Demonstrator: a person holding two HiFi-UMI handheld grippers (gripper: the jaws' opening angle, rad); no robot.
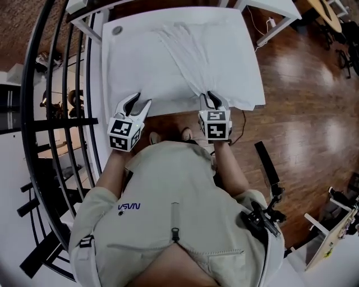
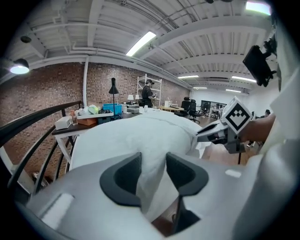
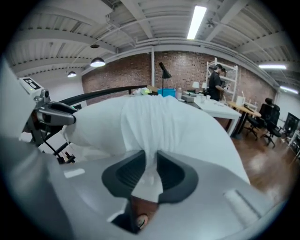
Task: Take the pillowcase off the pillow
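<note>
A white pillow in its white pillowcase point(image 1: 168, 61) lies on a white table point(image 1: 112, 42). Gathered folds point(image 1: 188, 50) of the case run from its near edge toward the far middle. My left gripper point(image 1: 141, 100) is at the near left edge; its jaws stand apart with a fold of the case point(image 2: 152, 173) loose between them. My right gripper point(image 1: 213, 101) is at the near edge further right, where the gathered cloth point(image 3: 151, 140) passes through the narrow gap of its jaws point(image 3: 151, 164) and the hem hangs below. The right gripper point(image 2: 220, 133) also shows in the left gripper view.
A black curved railing point(image 1: 56, 84) runs along the left of the table. Wooden floor point(image 1: 303, 101) lies to the right, with a cable point(image 1: 245, 120) near the table corner. More white tables point(image 1: 269, 11) stand beyond. My own body fills the lower part of the head view.
</note>
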